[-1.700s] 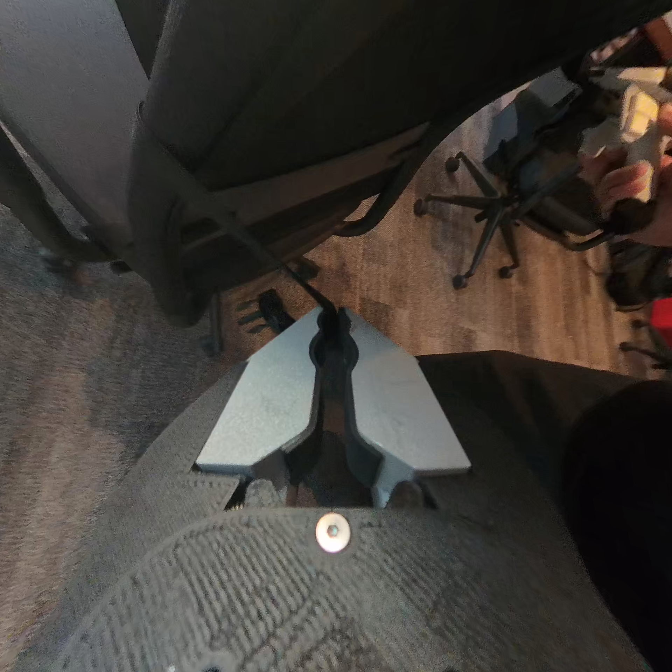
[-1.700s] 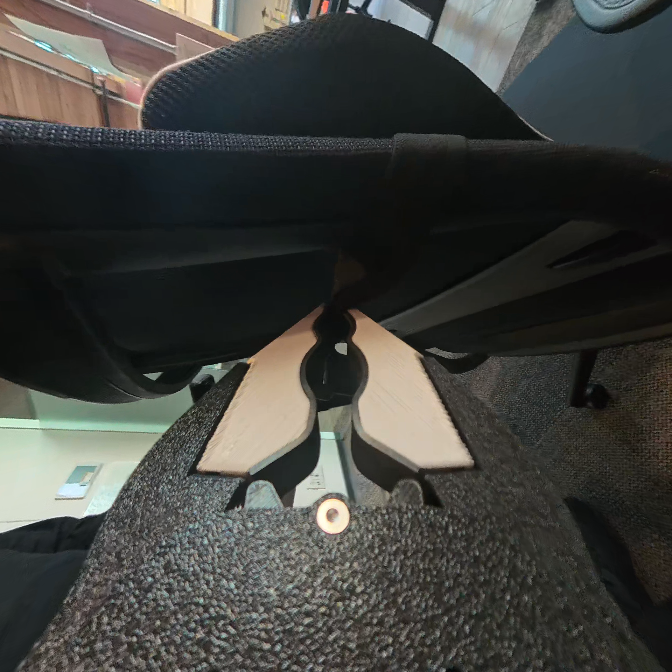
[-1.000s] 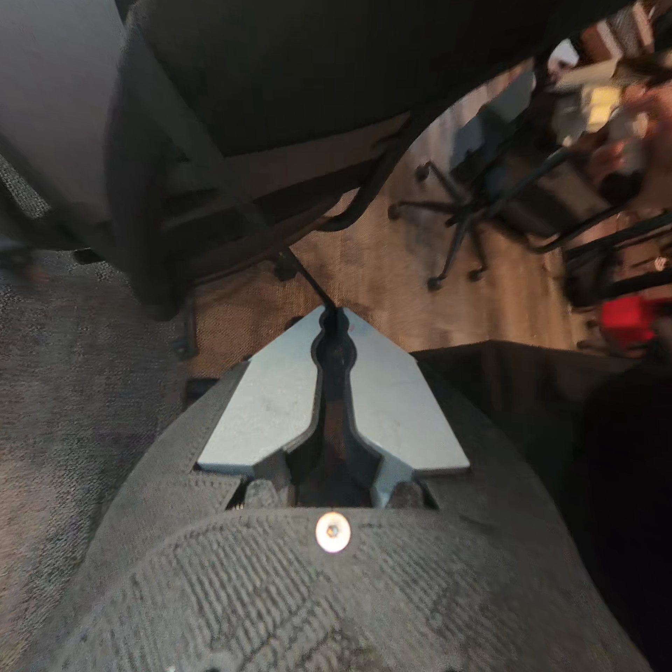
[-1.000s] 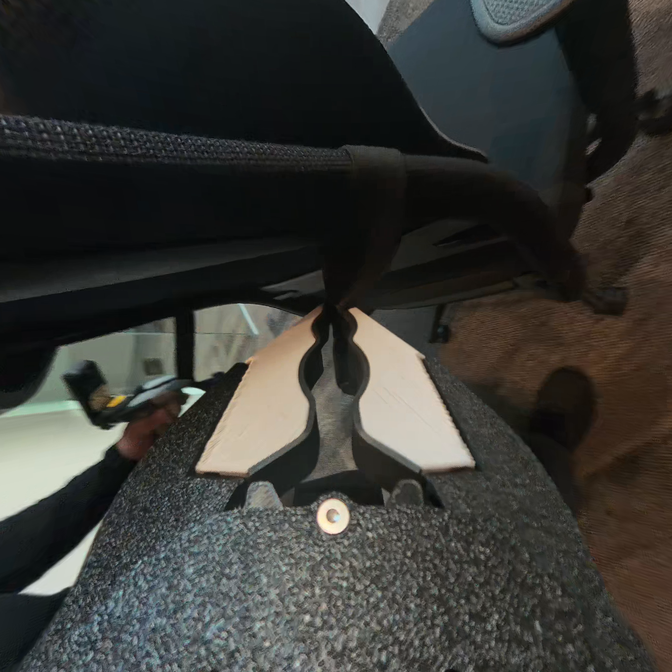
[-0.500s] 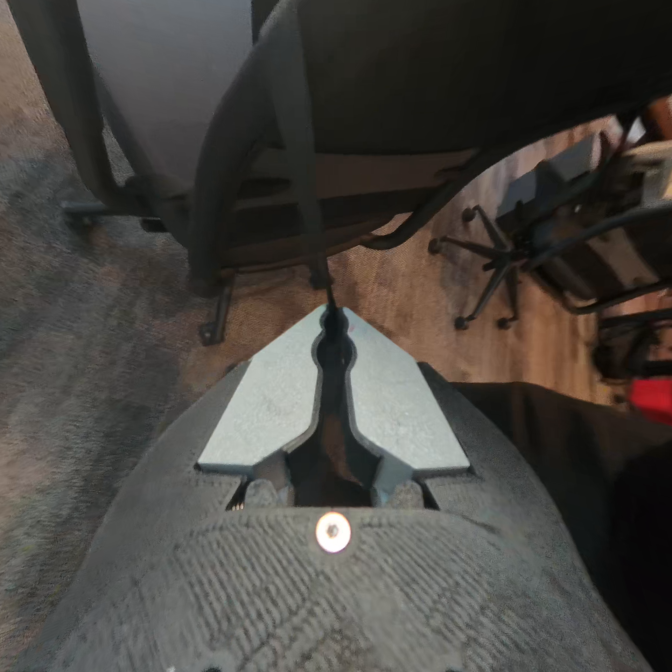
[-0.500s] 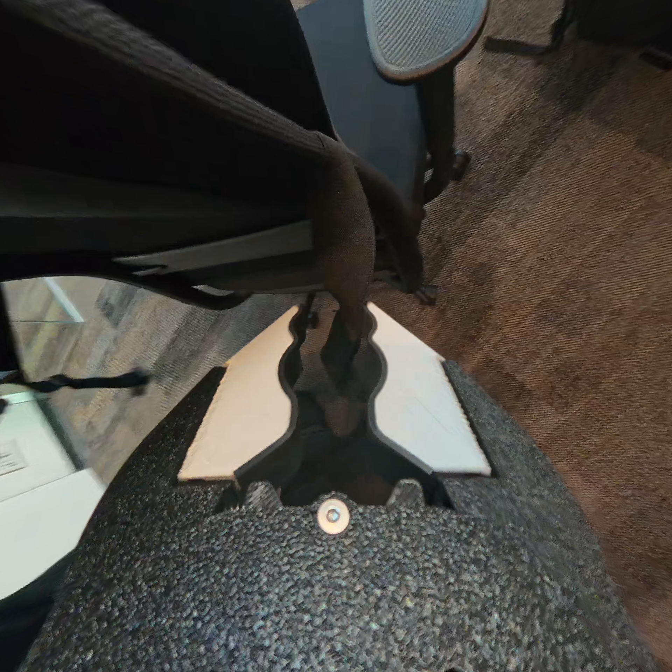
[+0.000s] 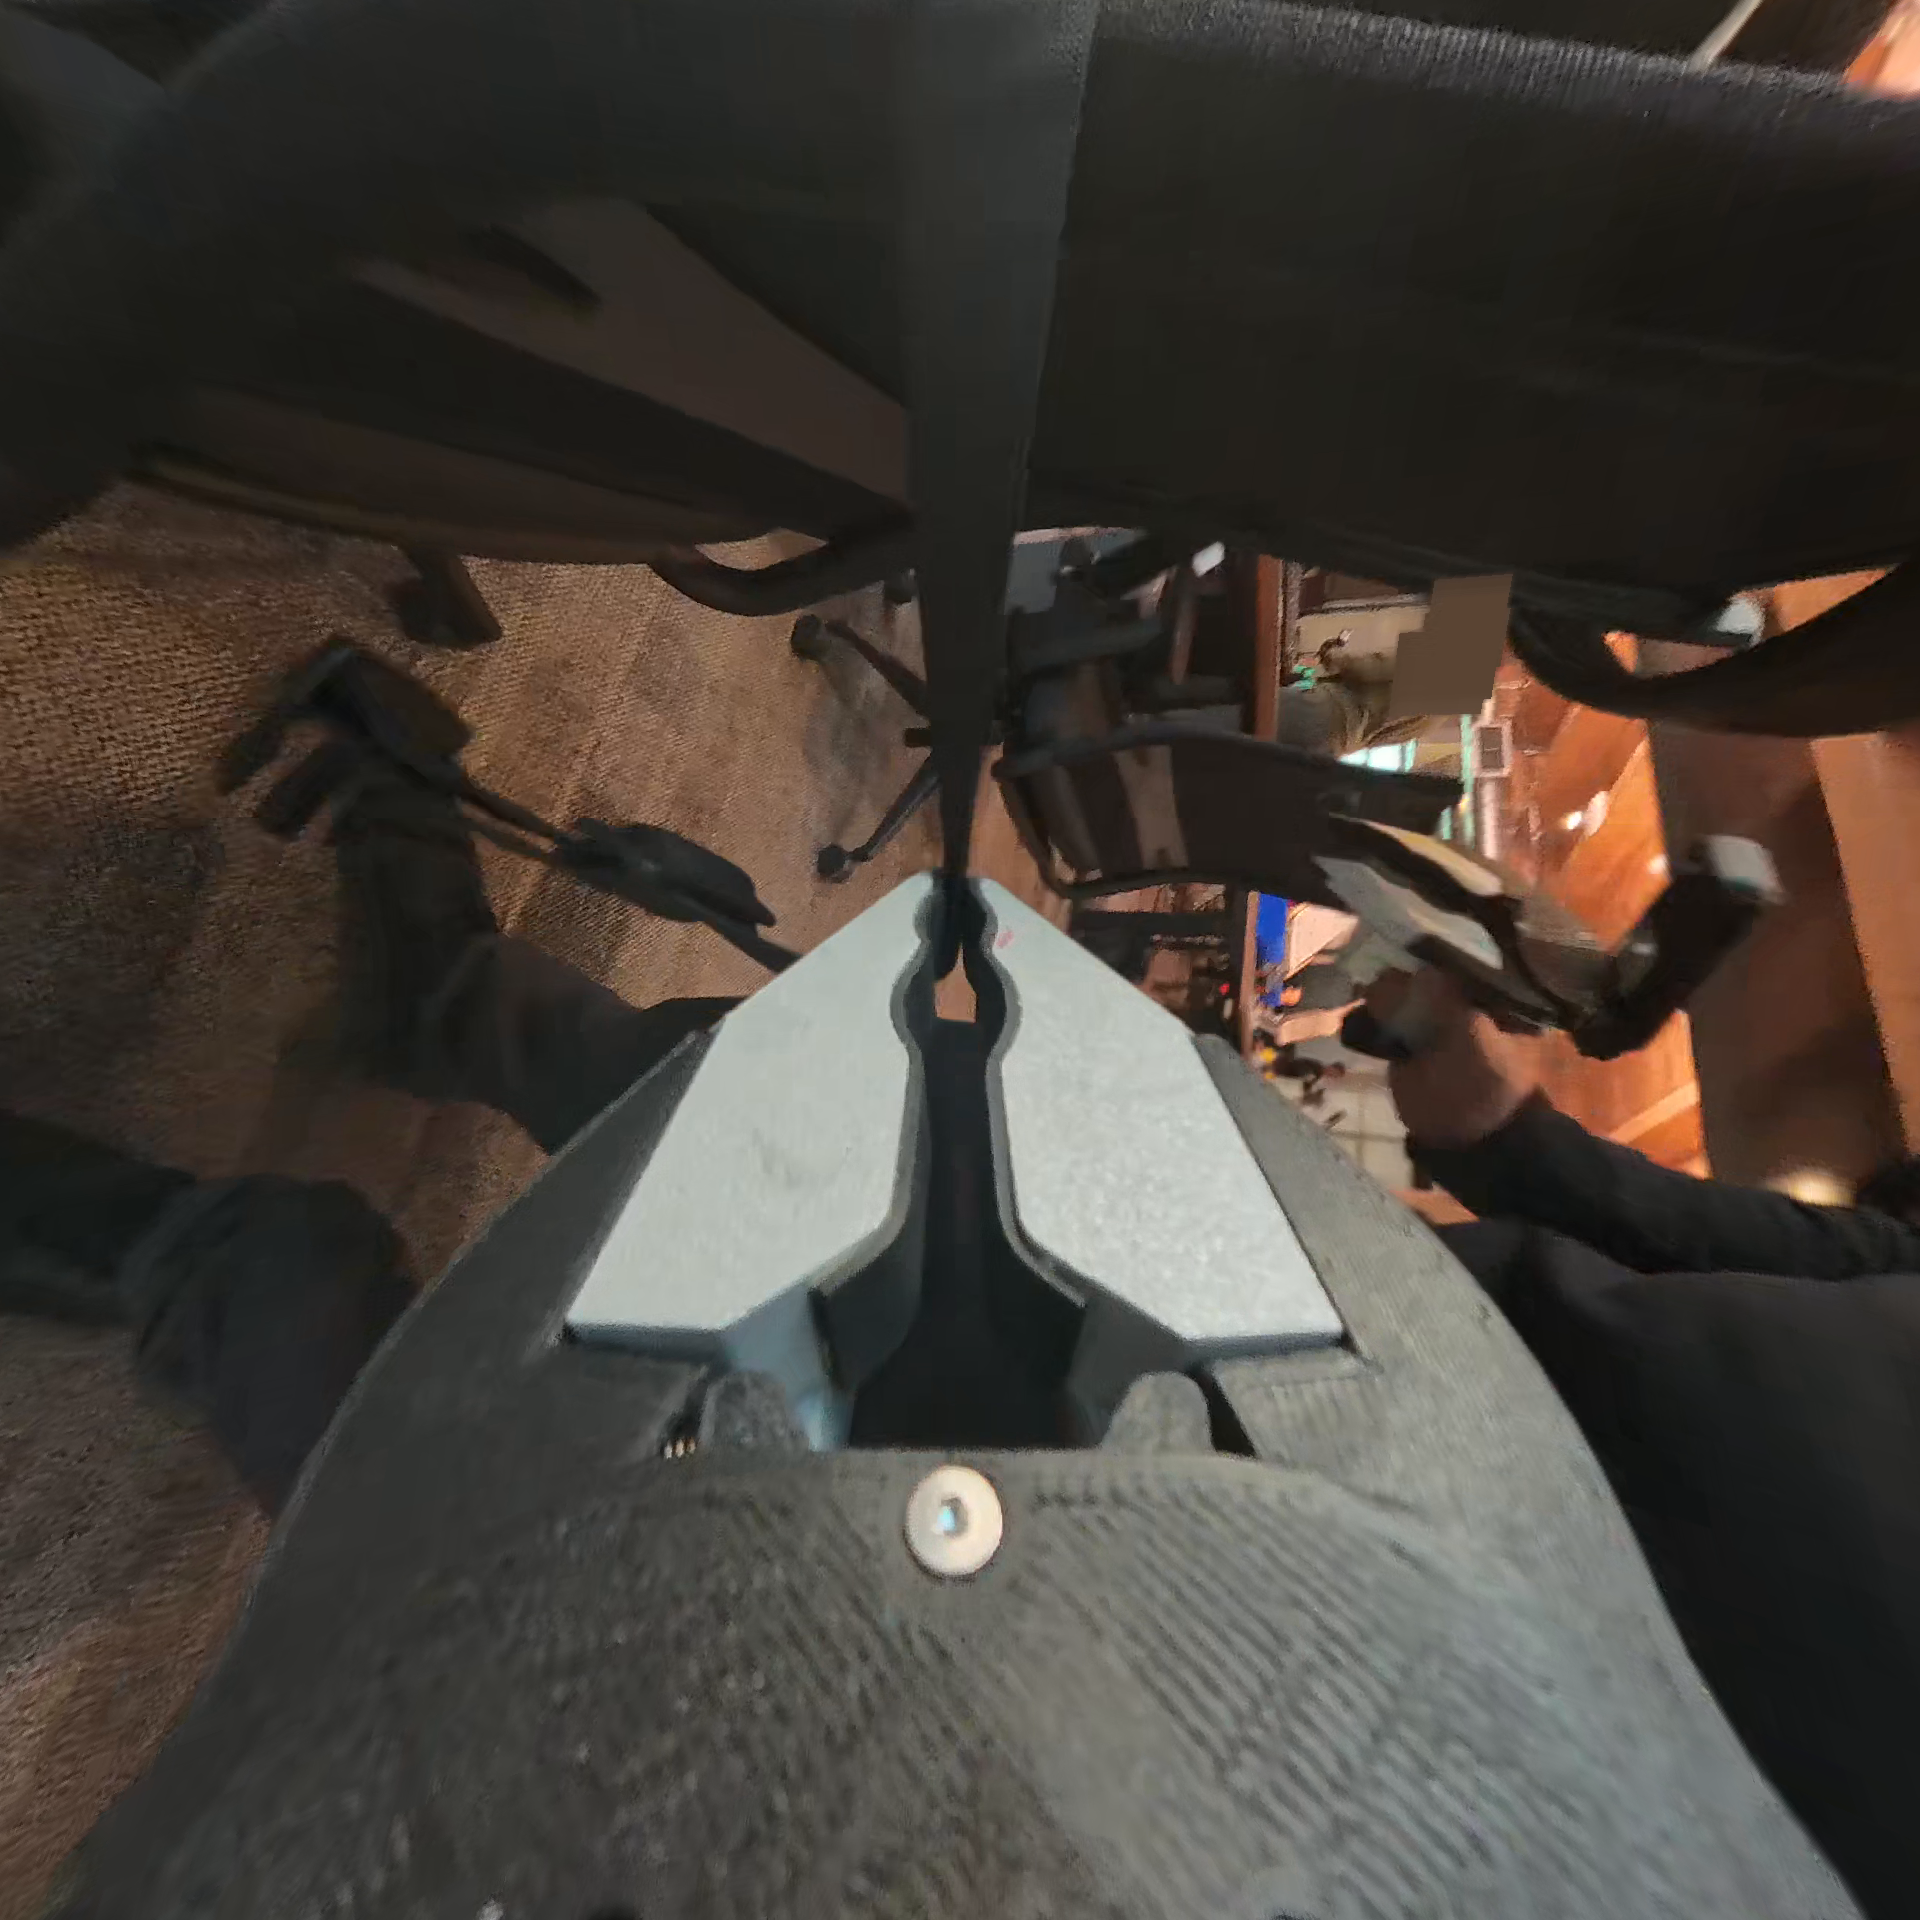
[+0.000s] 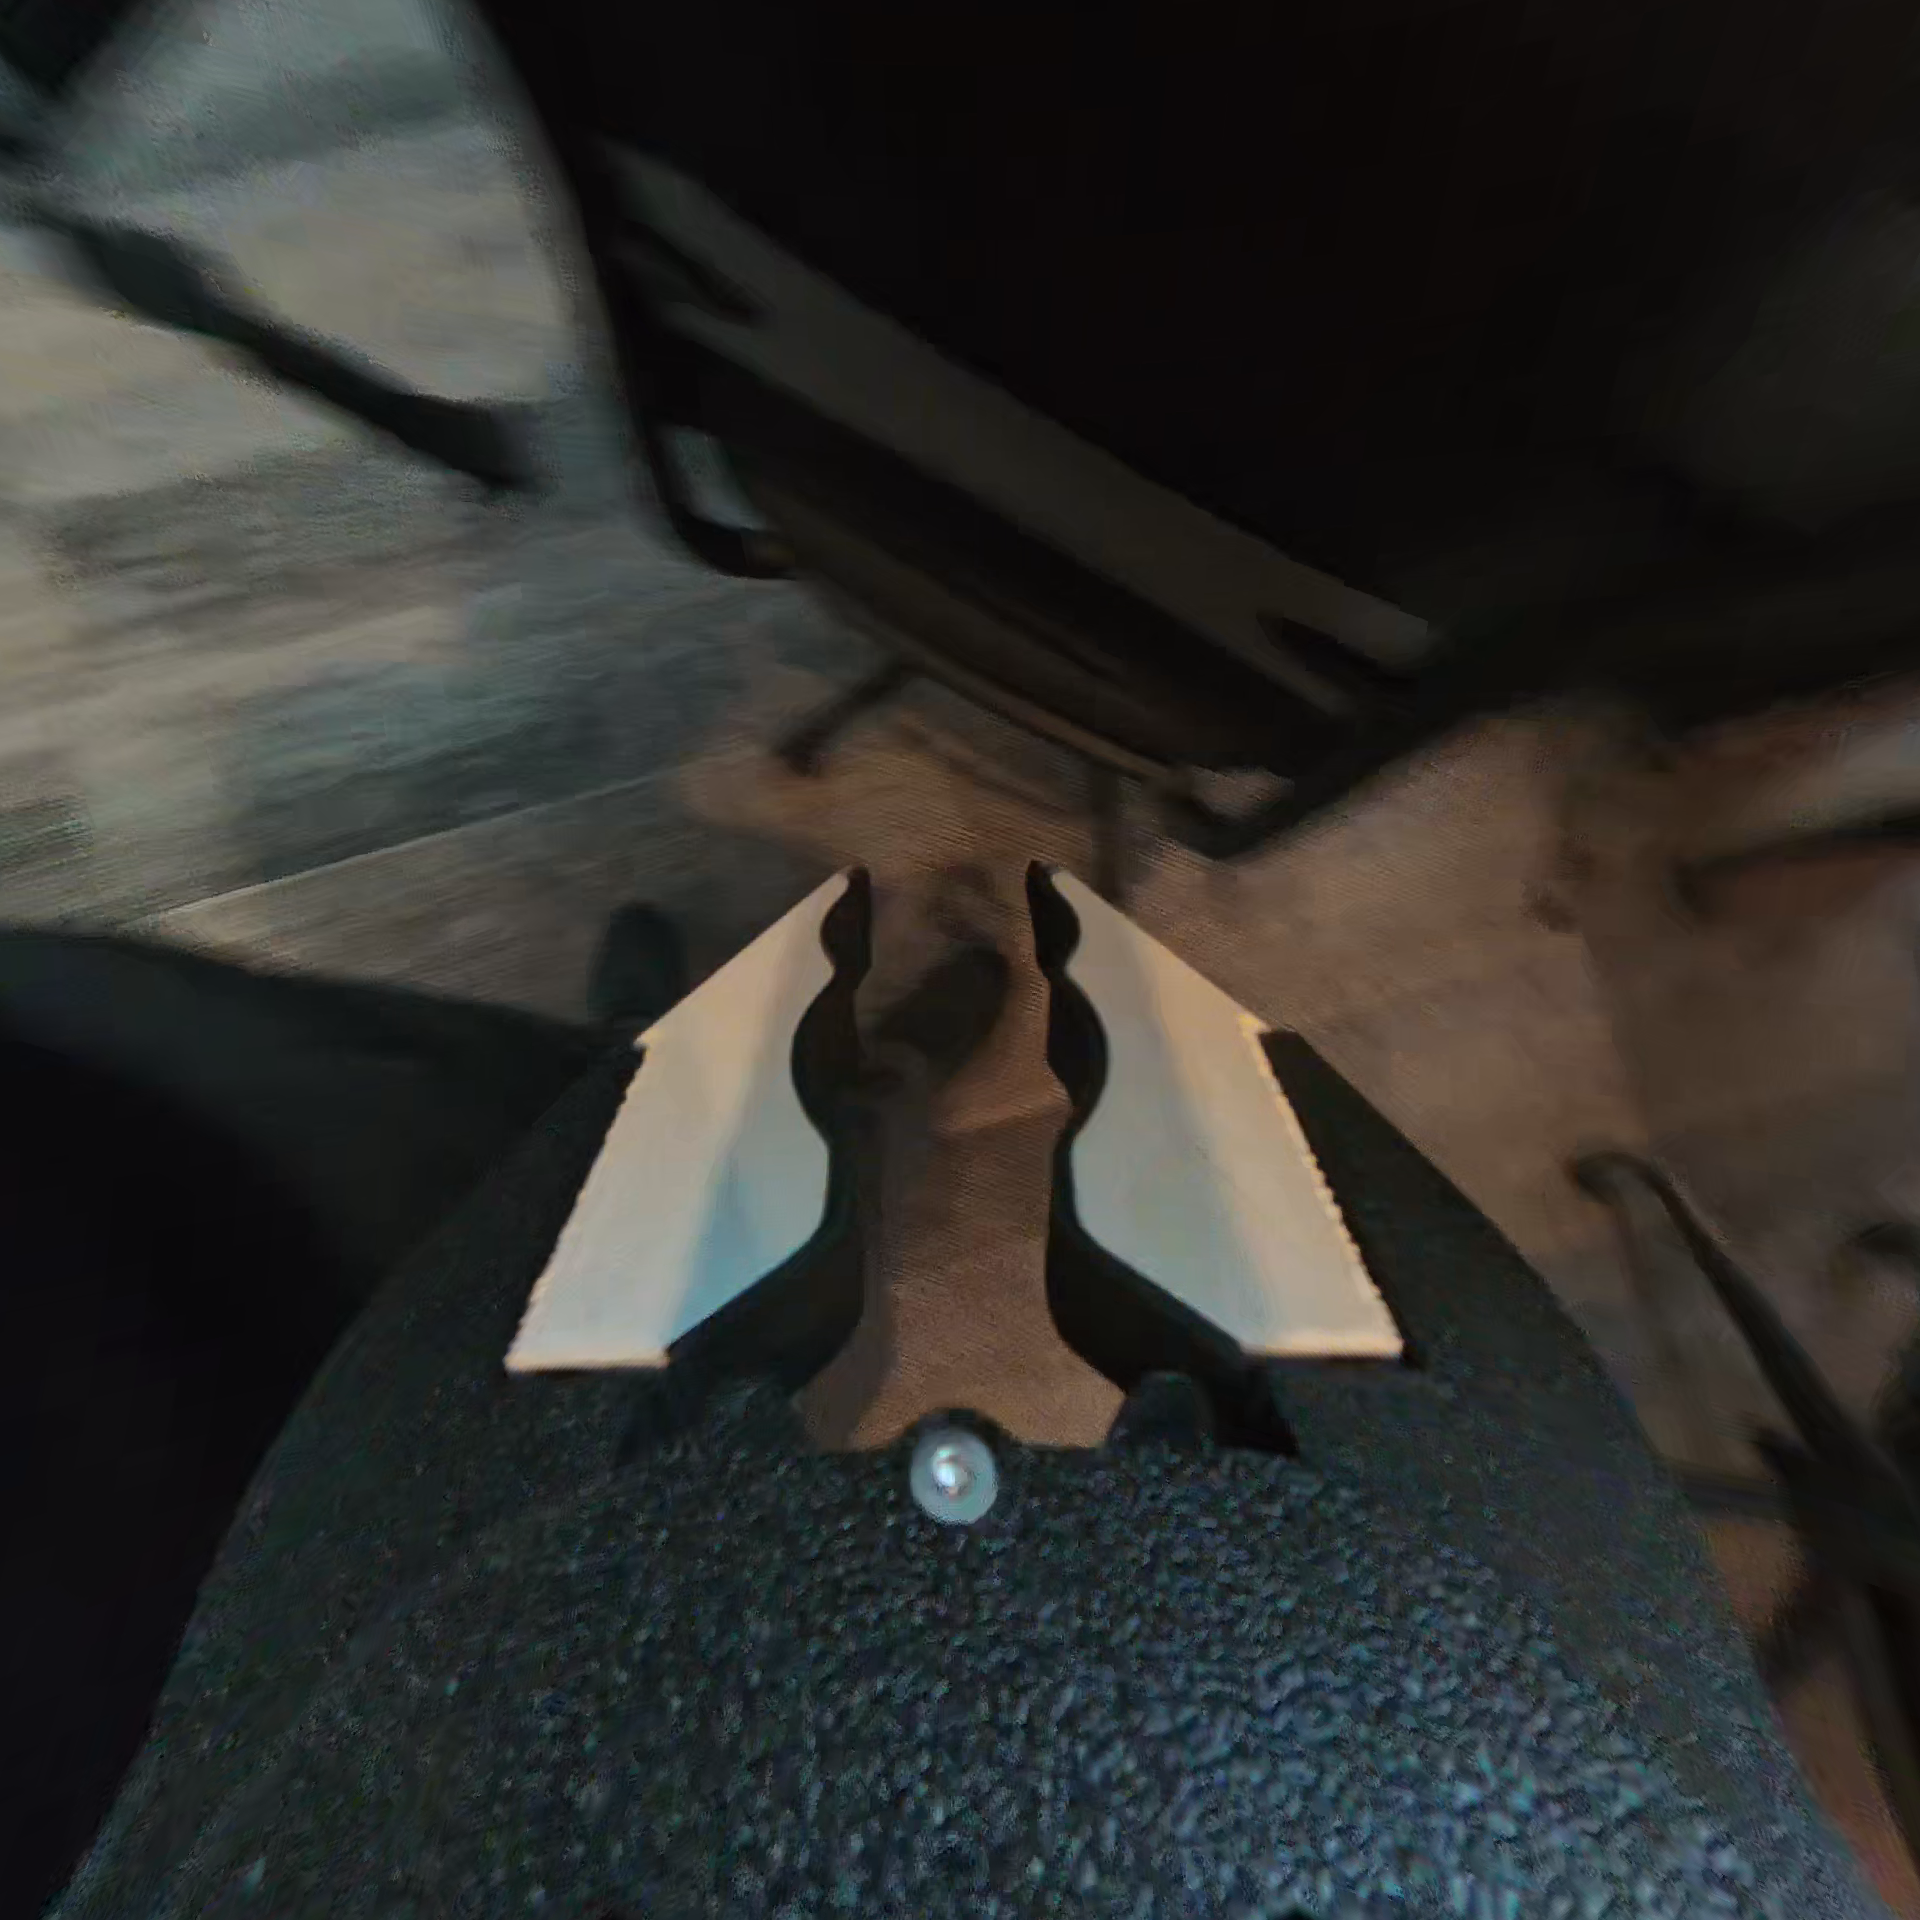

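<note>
Our right hand-held gripper (image 8: 948, 883) has let go of the black strap (image 7: 977, 623), apparently, and gapes over carpet (image 8: 1403, 935); our left hand-held gripper (image 7: 956, 904) stays pinched on it.

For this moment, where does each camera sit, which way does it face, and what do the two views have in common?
Left wrist view: on the left gripper, looking along its shut grey fingers, which pinch a black strap under a black chair seat; a sleeved arm holds the right gripper far right.
Right wrist view: on the right gripper, its pale fingers apart and empty, facing brown carpet; blurred.
Shared: the chair's dark underside and the carpet.
</note>
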The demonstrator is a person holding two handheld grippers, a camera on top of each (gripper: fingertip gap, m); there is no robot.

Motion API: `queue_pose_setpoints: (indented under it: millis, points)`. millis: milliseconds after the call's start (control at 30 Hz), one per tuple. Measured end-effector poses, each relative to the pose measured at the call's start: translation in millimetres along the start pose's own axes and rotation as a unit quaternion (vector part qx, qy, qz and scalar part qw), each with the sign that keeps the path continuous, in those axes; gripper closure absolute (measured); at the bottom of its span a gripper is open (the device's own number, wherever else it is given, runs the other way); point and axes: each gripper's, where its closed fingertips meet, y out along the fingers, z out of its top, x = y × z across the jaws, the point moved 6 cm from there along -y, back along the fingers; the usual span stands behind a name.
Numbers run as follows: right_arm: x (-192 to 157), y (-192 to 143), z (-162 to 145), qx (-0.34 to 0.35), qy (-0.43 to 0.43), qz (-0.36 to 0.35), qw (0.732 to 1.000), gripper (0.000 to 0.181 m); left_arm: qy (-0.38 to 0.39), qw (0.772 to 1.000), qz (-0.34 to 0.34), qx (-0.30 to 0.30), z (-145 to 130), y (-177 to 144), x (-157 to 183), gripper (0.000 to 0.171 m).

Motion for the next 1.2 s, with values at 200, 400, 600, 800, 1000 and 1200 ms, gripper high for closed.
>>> queue_pose_setpoints:
  millis: [200,400,600,800,1000,1200]
  points:
    - [-136,71,56,0.016,-0.047,0.315,0.948,0.123,-0.036,0.998,-0.032,-0.043,3,8,15,0.171]
    - [-204,178,103,0.030,-0.010,0.383,0.923,0.115,-0.063,0.996,-0.027,-0.049,6,7,29,0.171]
    - [-208,178,113,0.048,0.092,0.487,0.867,0.181,-0.046,0.997,-0.010,-0.067,12,4,37,0.171]
    - [-200,144,105,0.041,0.182,0.594,0.782,0.181,0.048,0.992,0.013,-0.112,16,9,44,0.167]
    - [-185,131,105,0.055,0.302,0.666,0.680,0.181,0.151,0.982,0.033,-0.111,-3,-36,29,0.118]
    - [-181,120,106,0.051,0.365,0.710,0.600,0.181,0.319,0.922,0.060,-0.211,-65,-60,7,0.118]
